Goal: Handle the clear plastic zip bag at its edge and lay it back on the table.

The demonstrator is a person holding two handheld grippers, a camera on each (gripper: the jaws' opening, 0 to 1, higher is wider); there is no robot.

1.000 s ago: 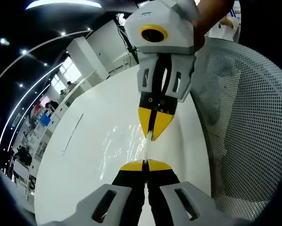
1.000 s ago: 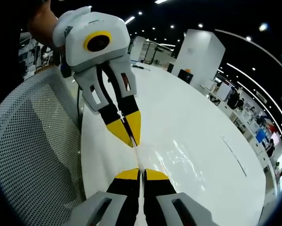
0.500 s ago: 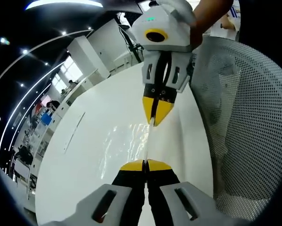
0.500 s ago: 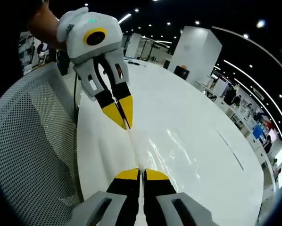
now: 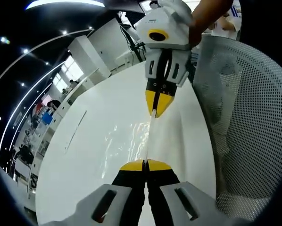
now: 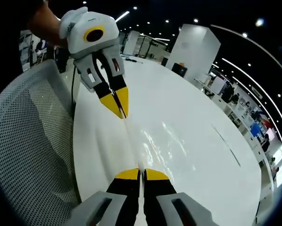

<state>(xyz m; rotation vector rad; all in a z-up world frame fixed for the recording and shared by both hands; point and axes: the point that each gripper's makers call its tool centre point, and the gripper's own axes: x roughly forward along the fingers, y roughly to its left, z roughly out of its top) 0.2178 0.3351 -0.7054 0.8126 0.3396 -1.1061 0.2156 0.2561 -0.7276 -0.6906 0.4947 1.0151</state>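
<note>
Here both grippers, left gripper (image 5: 145, 163) and right gripper (image 6: 140, 172), clamp the stretched zip bag (image 5: 131, 141) edge.

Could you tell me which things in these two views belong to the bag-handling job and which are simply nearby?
Part of the job:
- clear plastic zip bag, stretched by its edge between both grippers
- left gripper, shut on the bag's edge
- right gripper, shut on the same edge
- white table, where the bag goes back

Just nearby:
- mesh chair back
- white pillar
</note>
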